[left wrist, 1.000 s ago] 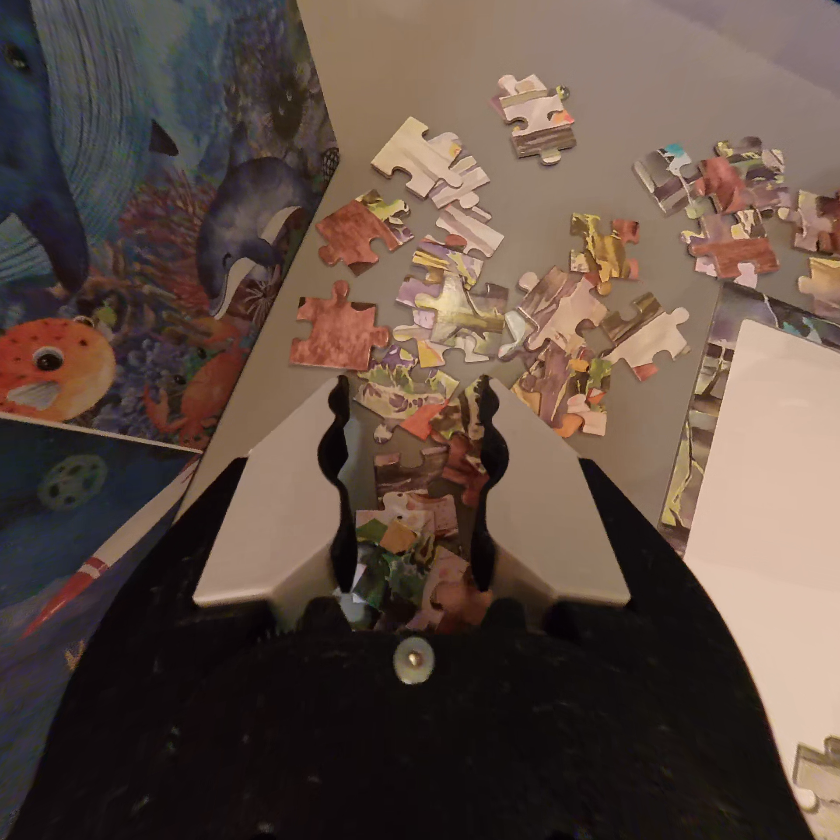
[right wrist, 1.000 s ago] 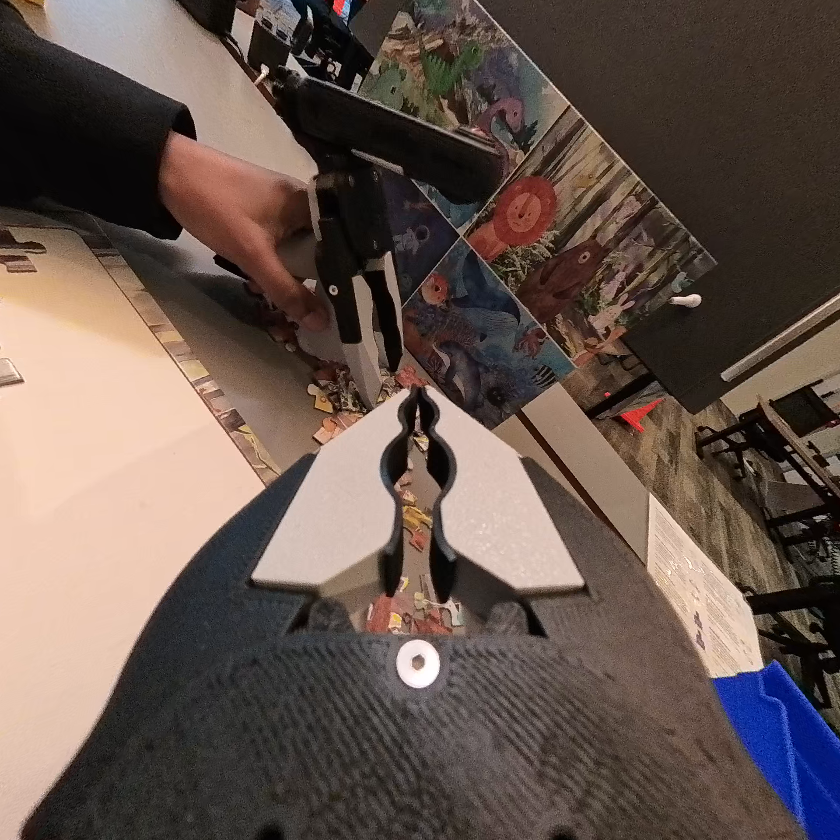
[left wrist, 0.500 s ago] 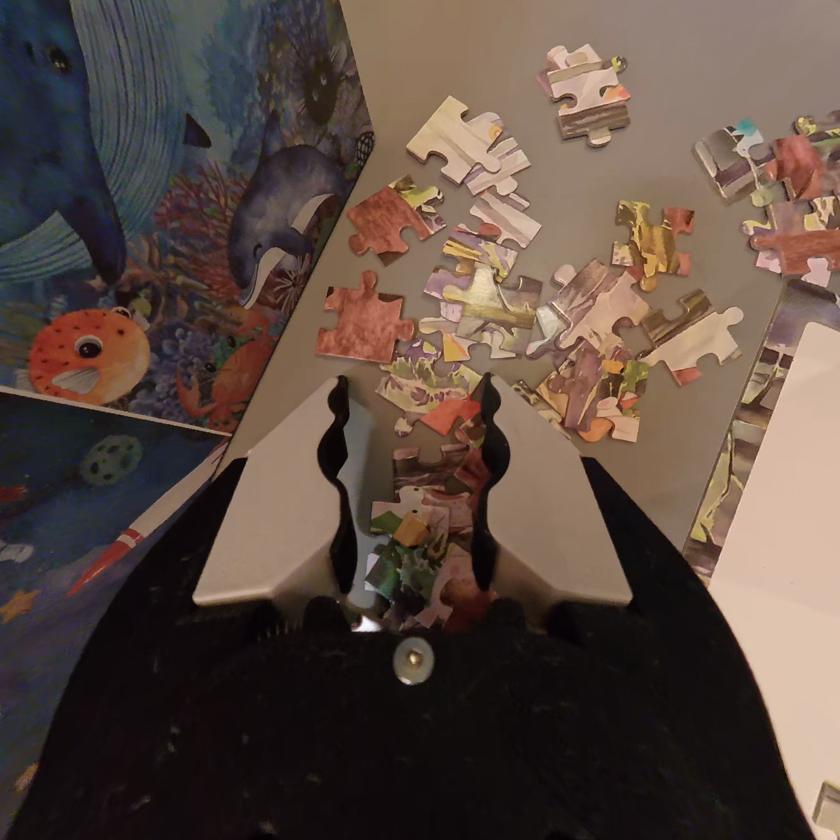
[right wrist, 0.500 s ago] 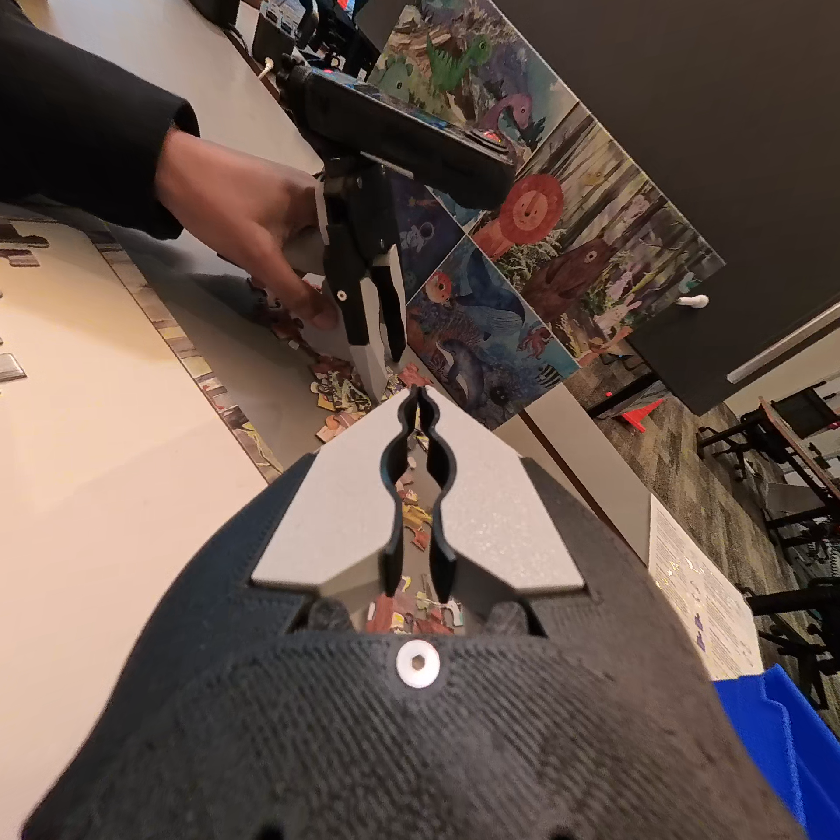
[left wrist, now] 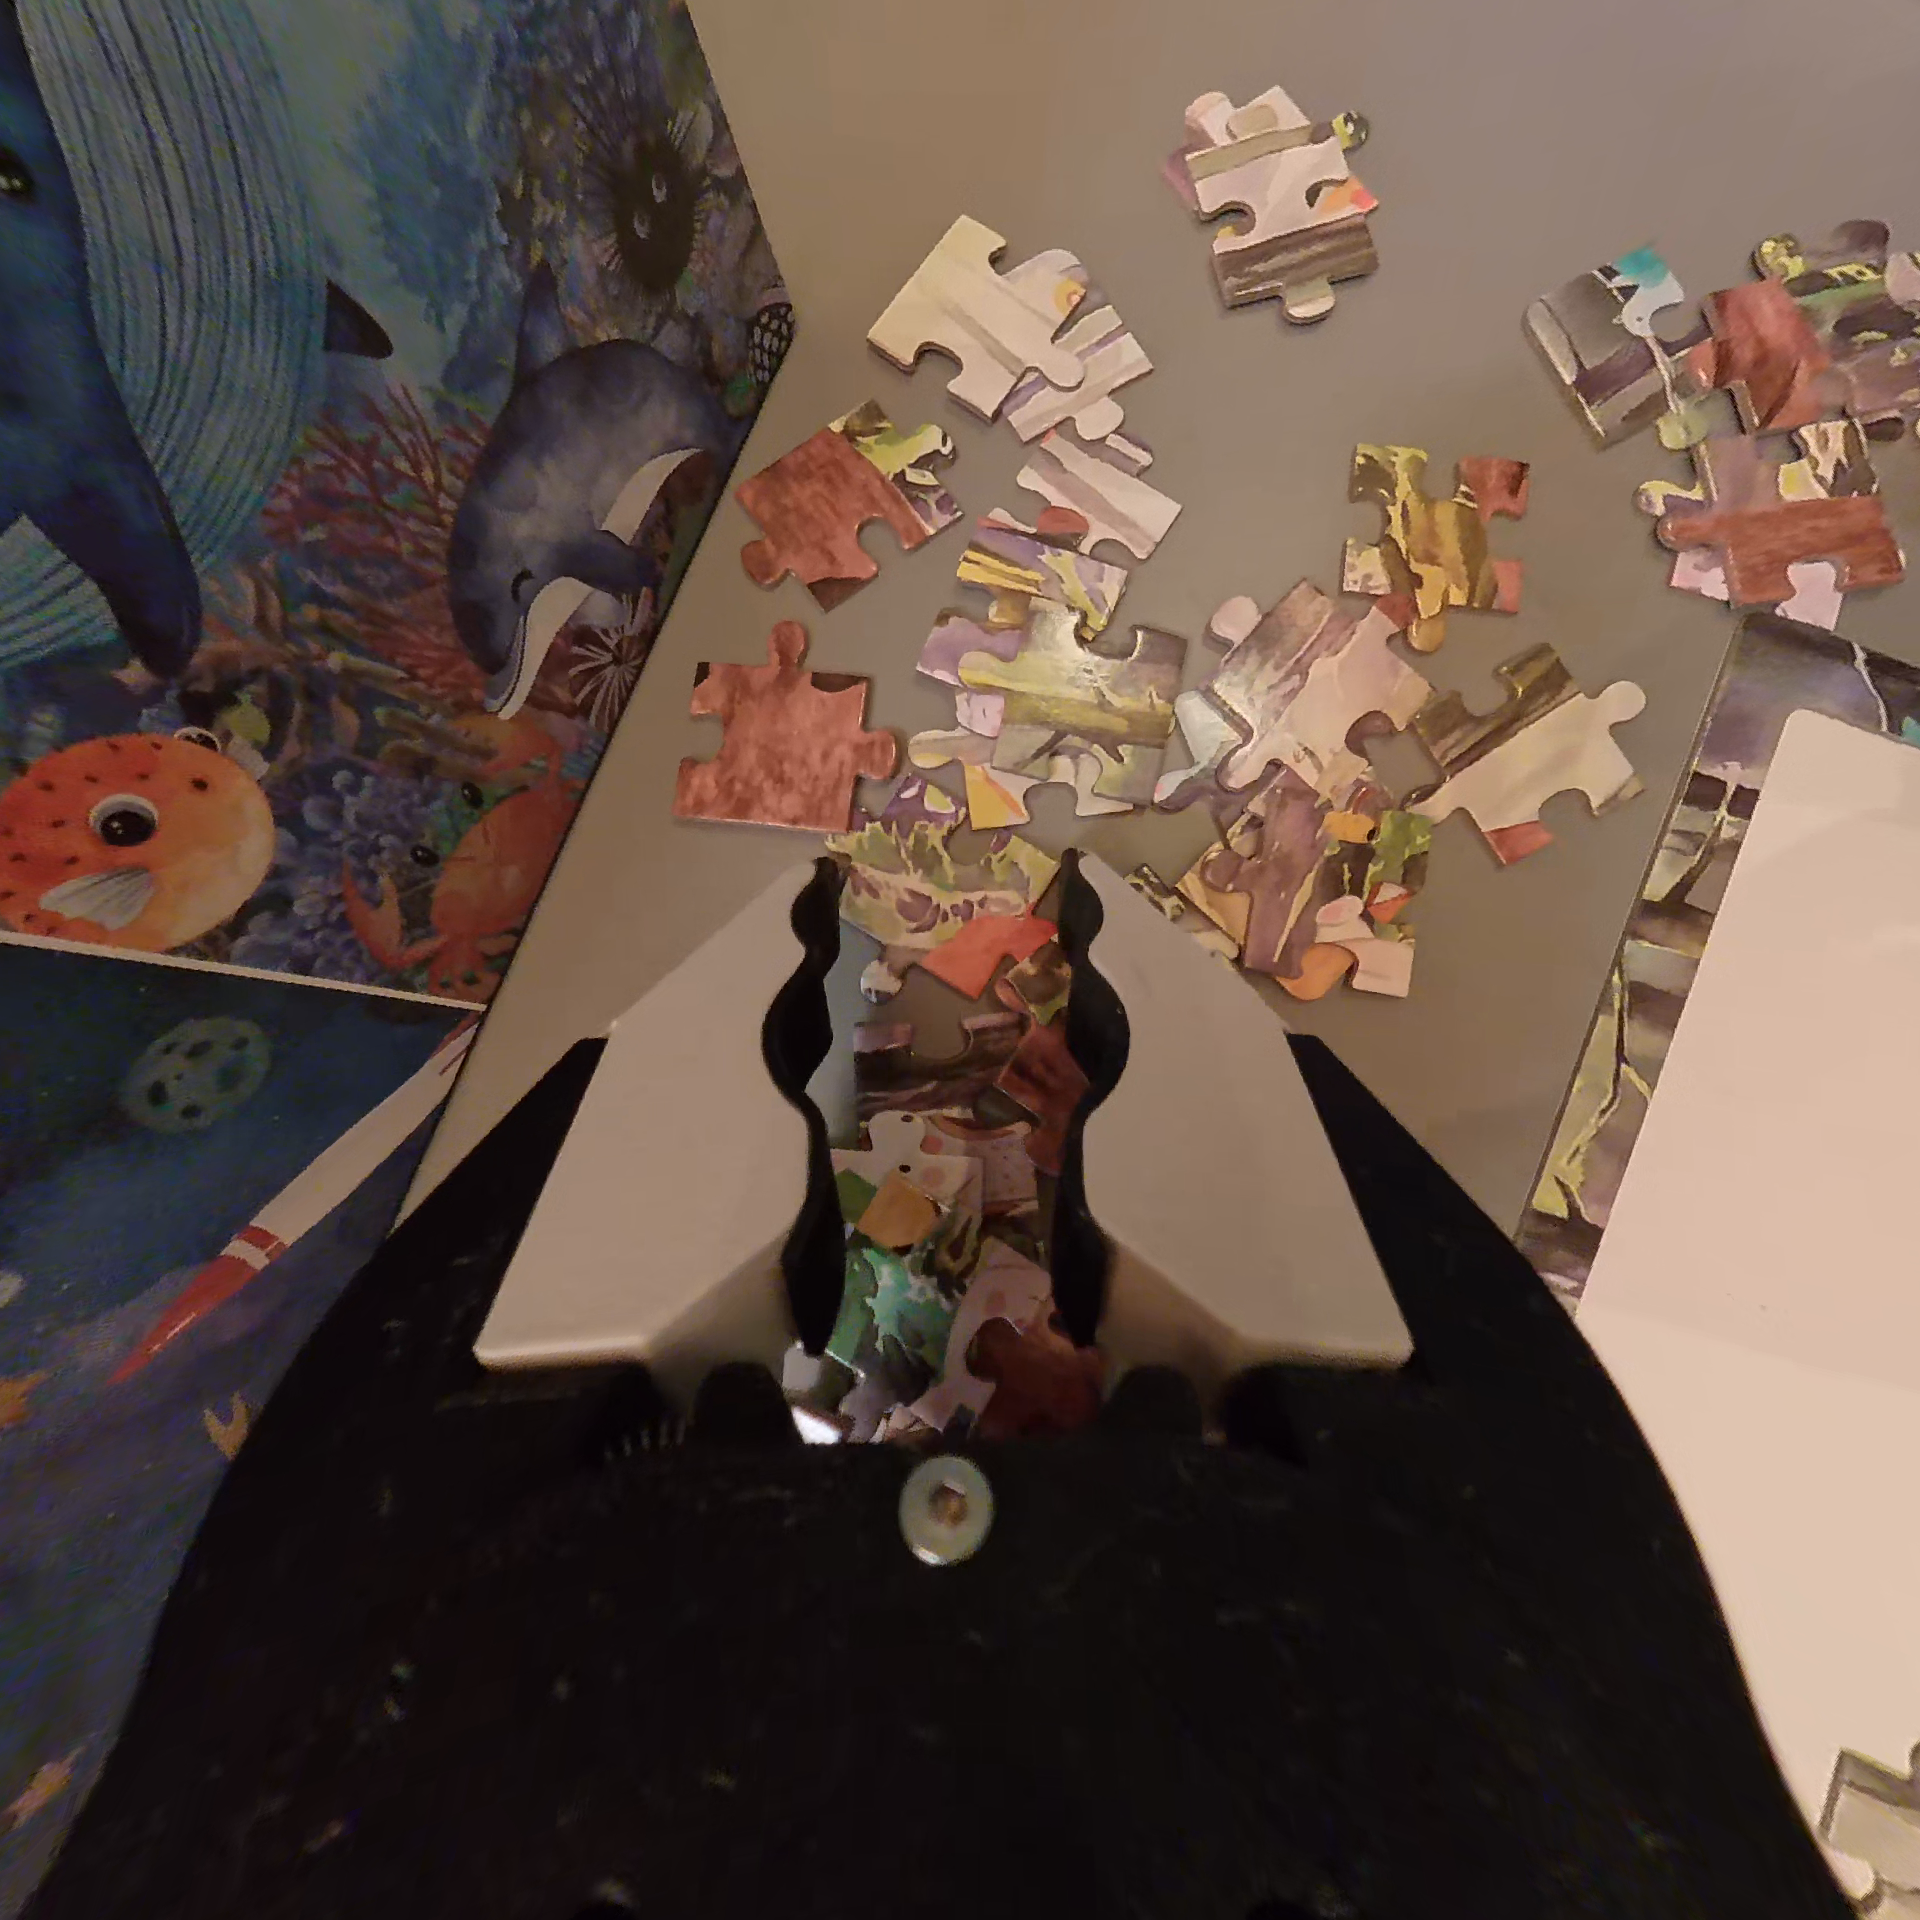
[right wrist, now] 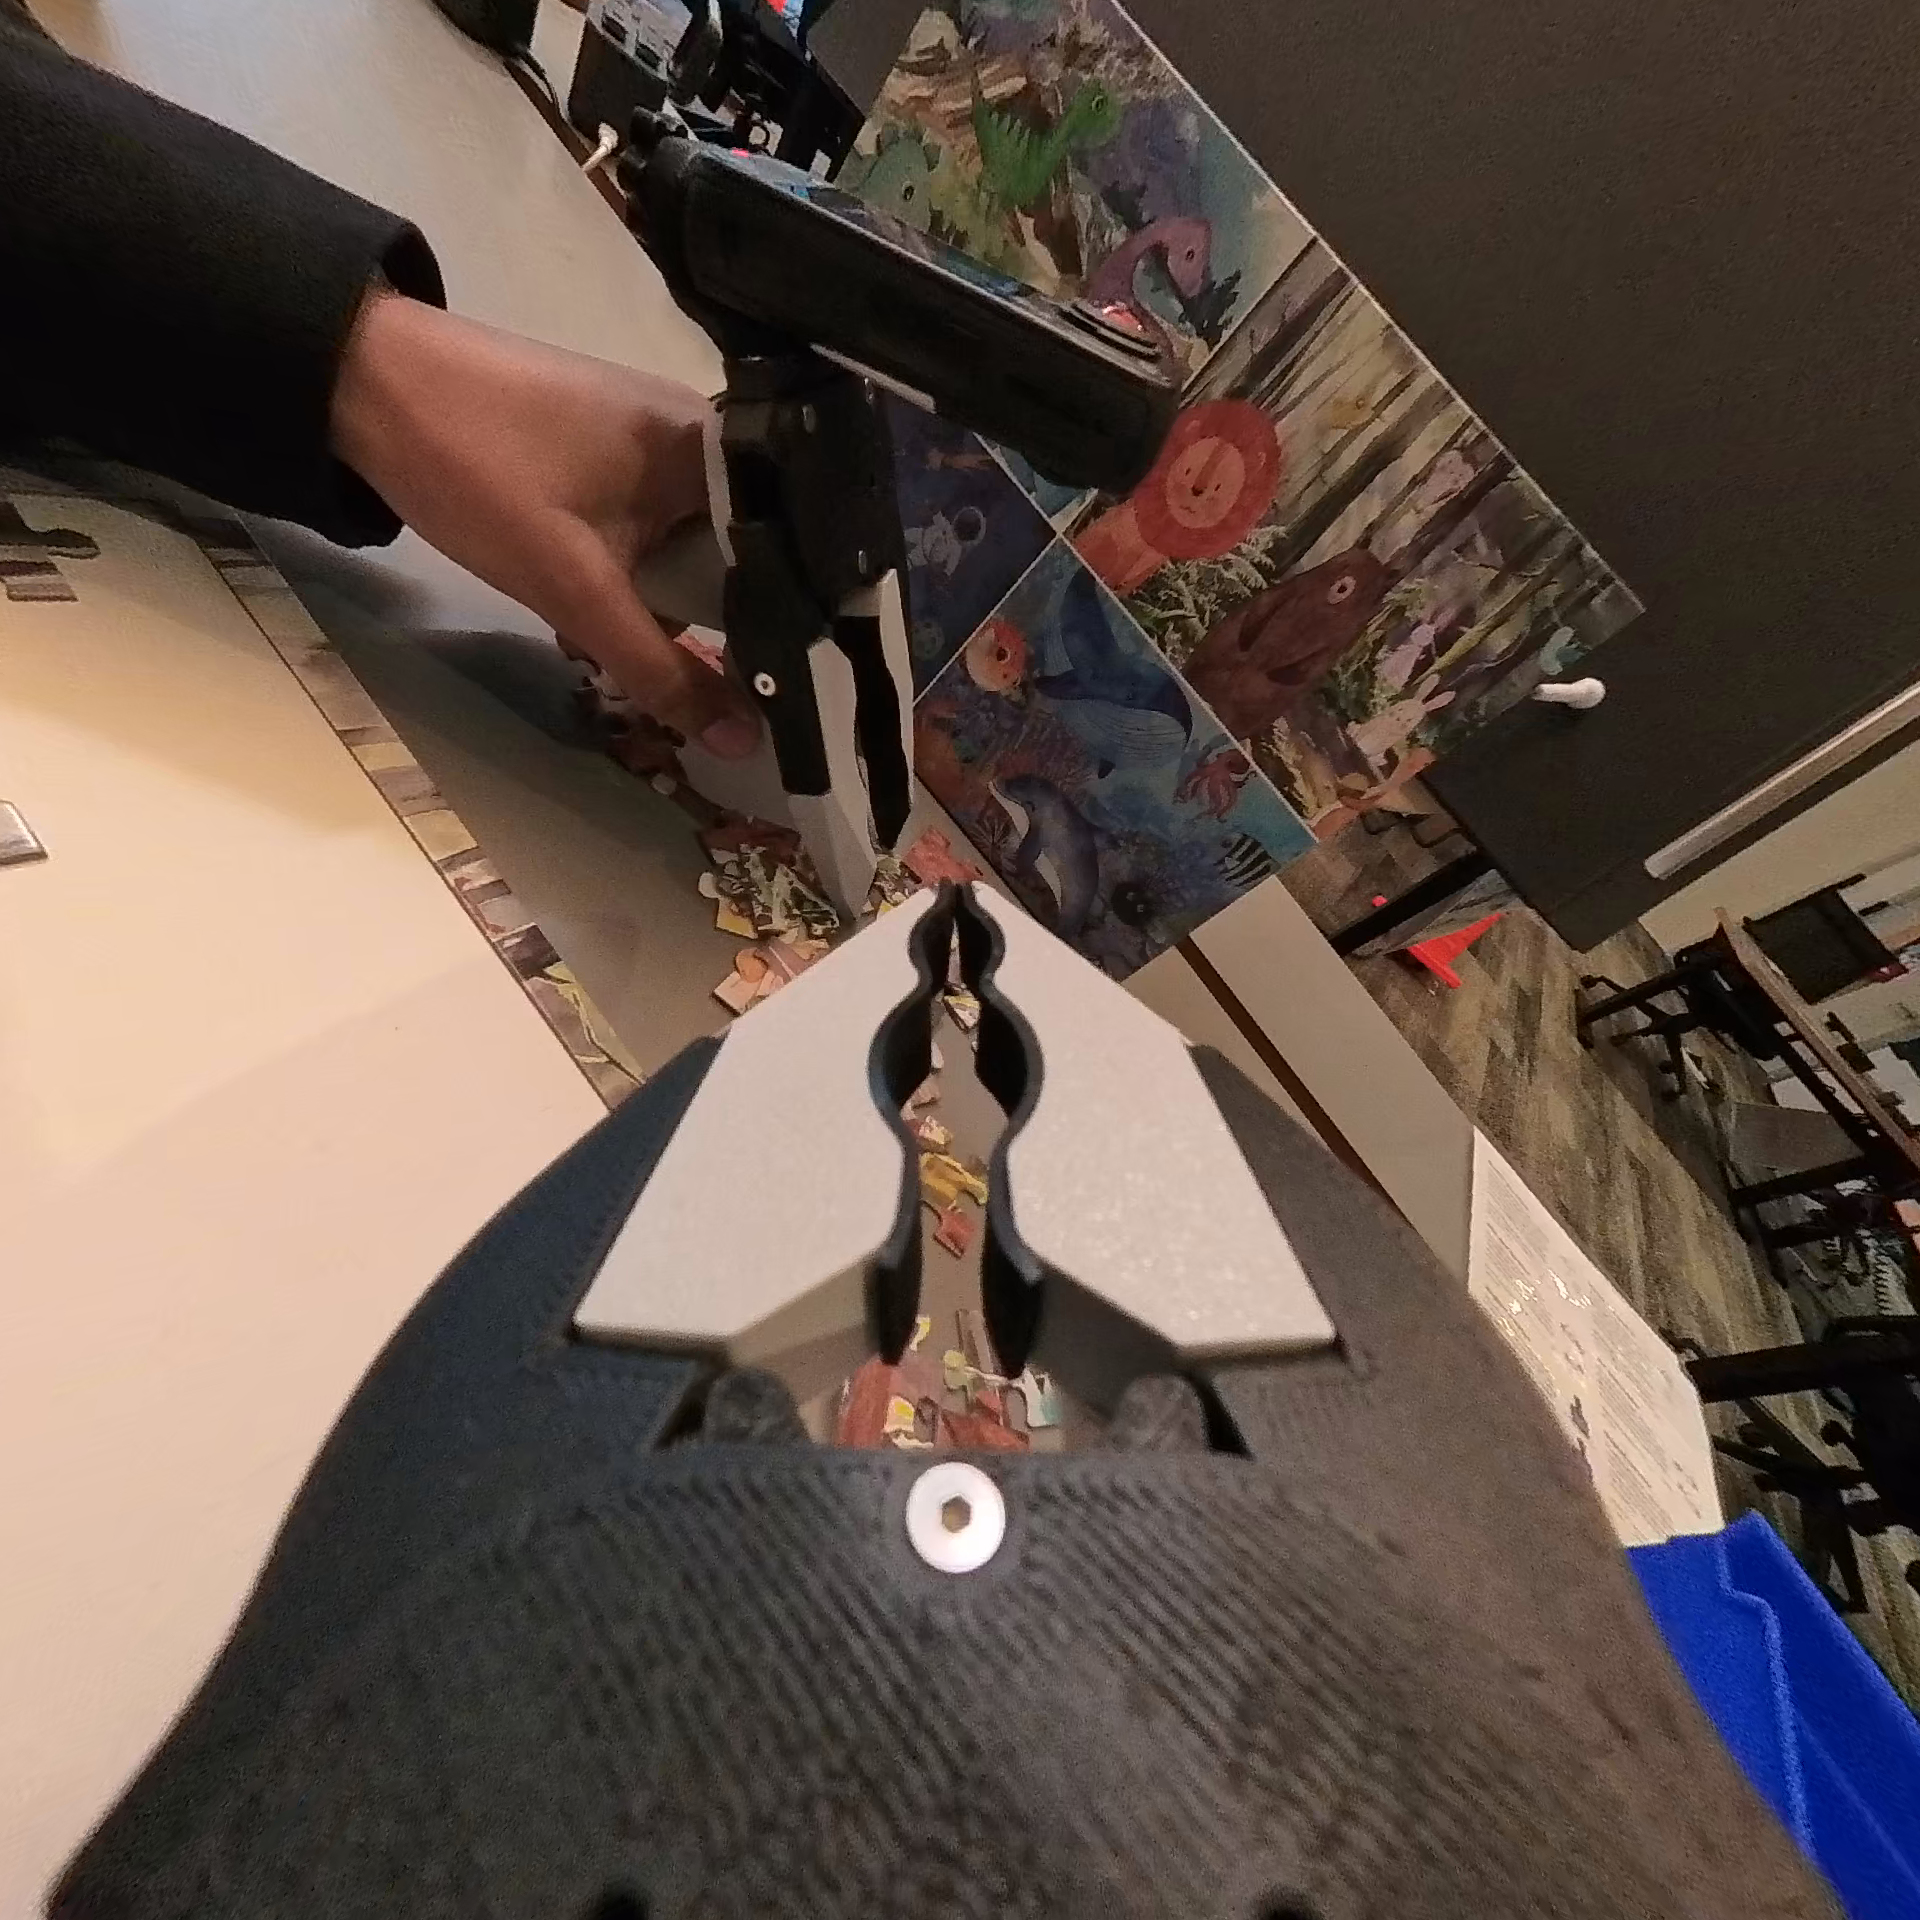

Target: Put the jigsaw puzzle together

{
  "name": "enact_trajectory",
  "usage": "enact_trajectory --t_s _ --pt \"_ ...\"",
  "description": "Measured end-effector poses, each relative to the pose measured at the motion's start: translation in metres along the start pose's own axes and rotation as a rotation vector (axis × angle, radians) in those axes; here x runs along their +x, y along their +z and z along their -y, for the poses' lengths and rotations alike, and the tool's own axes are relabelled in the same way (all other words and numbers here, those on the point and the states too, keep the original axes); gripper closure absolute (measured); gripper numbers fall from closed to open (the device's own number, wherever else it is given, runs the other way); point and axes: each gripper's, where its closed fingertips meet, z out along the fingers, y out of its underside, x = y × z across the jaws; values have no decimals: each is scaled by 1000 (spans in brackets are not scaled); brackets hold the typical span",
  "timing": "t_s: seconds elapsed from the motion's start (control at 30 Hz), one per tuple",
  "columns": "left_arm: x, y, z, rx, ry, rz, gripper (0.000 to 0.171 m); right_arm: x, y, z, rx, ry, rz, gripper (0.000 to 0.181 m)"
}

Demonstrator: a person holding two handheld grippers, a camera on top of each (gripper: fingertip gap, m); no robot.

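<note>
Loose jigsaw pieces [left wrist: 1070, 696] lie scattered on the grey table, among them a brown piece [left wrist: 779, 743]. My left gripper [left wrist: 945, 883] is open and empty, hovering just above the near end of the pile, with more pieces showing between its jaws. The puzzle board [left wrist: 1766, 1039], white inside with a printed border, lies to the right. My right gripper [right wrist: 956, 899] is shut and empty, held above the table. Its view shows the left gripper [right wrist: 847, 821] in a person's hand [right wrist: 540, 499] over the pieces [right wrist: 769, 904], and the board [right wrist: 208, 935].
A large picture sheet of sea animals [left wrist: 312, 416] lies left of the pieces; it also shows in the right wrist view [right wrist: 1091, 748]. A white box [right wrist: 1558, 1351] and a blue bin [right wrist: 1787, 1714] stand at the table's right edge. Chairs stand on the floor beyond. Tip to tip, the grippers are about 15 cm apart.
My left gripper has shifted slightly over the pile and stays open. My right gripper stays shut and has barely moved.
</note>
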Motion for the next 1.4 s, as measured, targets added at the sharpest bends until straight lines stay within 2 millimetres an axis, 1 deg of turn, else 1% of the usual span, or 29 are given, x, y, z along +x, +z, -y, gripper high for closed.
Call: enact_trajectory --t_s 0.1,0.13,0.17,0.2,0.33,0.43,0.47,0.53,0.67,0.73,1.1,1.13,1.17,1.2,1.33,1.37,1.4 --pt "0 -1 0 -2 18 3 129 1 -1 1 2 0 -2 181" --pt "0 -2 0 -1 26 7 132 1 -1 1 3 0 -3 181" --pt "0 -3 1 6 33 8 141 1 -1 1 3 -1 -3 181" --pt "-1 -5 3 15 36 11 143 1 -1 1 3 -1 -4 181" --pt "-3 -4 0 0 23 13 134 1 -1 1 2 -3 -3 181" --pt "-8 -2 1 18 9 36 121 1 -1 1 0 -7 -3 181" --pt "-9 -1 0 15 -7 36 119 1 -1 1 0 -7 -3 181" --pt "-9 -1 -1 6 -48 25 117 0 -1 1 0 -7 -2 181" --pt "-10 -1 -2 5 -62 25 118 0 0 1 -1 -10 -3 181" --pt "-11 -2 -3 -8 -57 34 126 0 0 1 -2 -11 -2 181" --pt "-13 -5 -5 -19 -34 31 128 0 -1 1 -3 -17 -6 181" --pt "-13 -6 -4 -15 -35 28 131 1 -1 1 -2 -17 -7 181" --pt "-12 -7 -2 -2 -34 18 145 1 -1 2 -2 -18 -7 181" --pt "-11 -9 0 11 -32 13 150 1 -1 2 -2 -18 -7 181" --pt "-17 -10 -2 -7 -37 35 140 0 -1 2 -3 -21 -7 181" --pt "-19 -10 -3 -4 -42 44 135 0 -1 2 -4 -22 -7 181" --pt "-21 -9 -3 0 -52 53 127 0 -1 1 -4 -23 -8 181"
